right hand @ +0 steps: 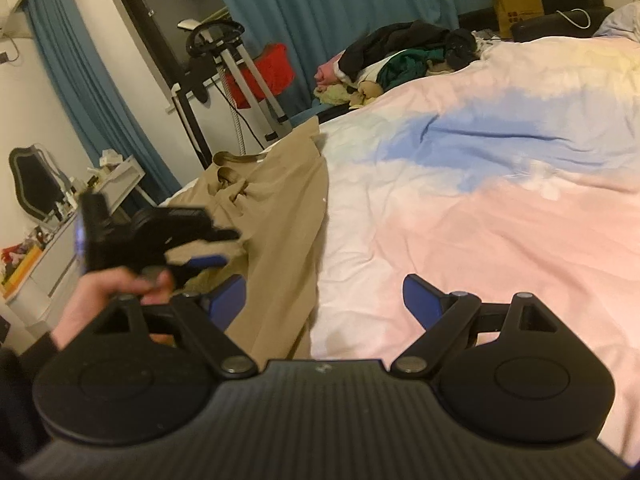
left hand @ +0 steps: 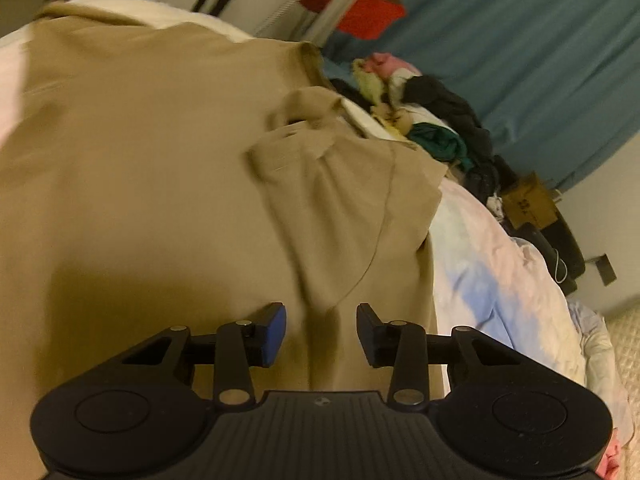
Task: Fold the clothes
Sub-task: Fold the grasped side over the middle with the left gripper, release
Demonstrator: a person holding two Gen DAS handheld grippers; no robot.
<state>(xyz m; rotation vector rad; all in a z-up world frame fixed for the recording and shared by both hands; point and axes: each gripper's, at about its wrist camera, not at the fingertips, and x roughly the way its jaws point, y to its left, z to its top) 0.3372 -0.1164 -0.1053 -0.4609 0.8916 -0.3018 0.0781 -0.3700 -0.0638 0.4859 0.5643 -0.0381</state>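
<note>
A: While the left wrist view is filled almost wholly by the tan garment (left hand: 152, 184), what does the right wrist view add?

B: It shows where that garment (right hand: 276, 208) lies: along the left edge of the pastel bedspread (right hand: 500, 216), one sleeve folded in over its body. It also shows the left gripper (right hand: 216, 248) from outside, blurred, held in a hand (right hand: 116, 292) just above the cloth.

A: And how do its jaws stand?

B: In its own view the left gripper (left hand: 321, 330) has its blue pads (left hand: 276, 334) parted, nothing pinched; the garment only shows below the gap. The right gripper (right hand: 324, 304) is spread wider and holds nothing, with garment edge and bedspread showing between its fingers.

A: Anything around?

B: One heap of mixed clothes (right hand: 404, 58) at the bed's far side, near the teal curtain (right hand: 332, 12). A brown paper bag (right hand: 516, 6) stands beyond it, and a red cloth (right hand: 266, 74) hangs on a metal stand (right hand: 248, 76).

A: Does anything block sight?

B: The right gripper's body hides the garment's near end. Count: two grippers, one tan garment, one heap, one bag.
</note>
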